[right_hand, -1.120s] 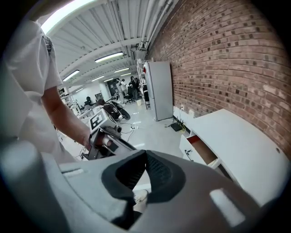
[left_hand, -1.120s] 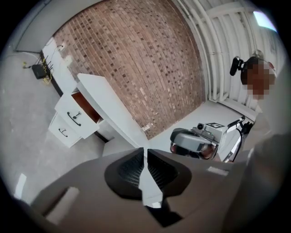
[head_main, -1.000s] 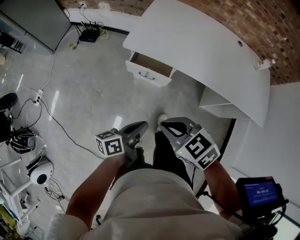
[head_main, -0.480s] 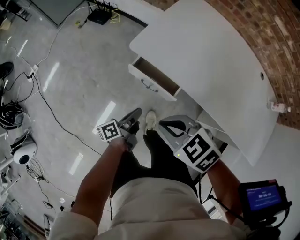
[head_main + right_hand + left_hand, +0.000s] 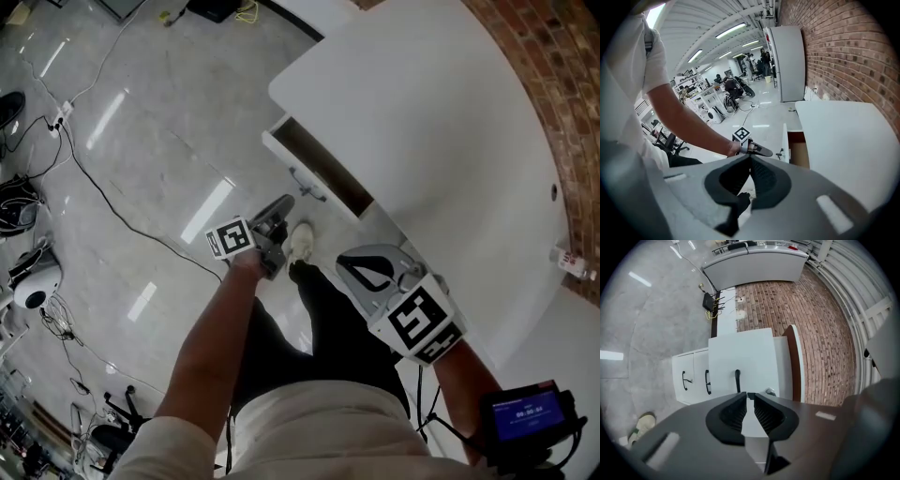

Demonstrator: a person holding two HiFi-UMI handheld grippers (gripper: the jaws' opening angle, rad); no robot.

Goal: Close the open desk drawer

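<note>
Glossy grey floor point(image 5: 141, 141); curved white desk point(image 5: 422, 122), rectangular drawer point(image 5: 302, 174) open.

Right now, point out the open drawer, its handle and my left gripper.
open drawer point(image 5: 323, 167), head view, on its brown inside
handle point(image 5: 312, 187), head view, on the middle of the bar on the white drawer front
left gripper point(image 5: 281, 208), head view, midway between its fingertips
</note>
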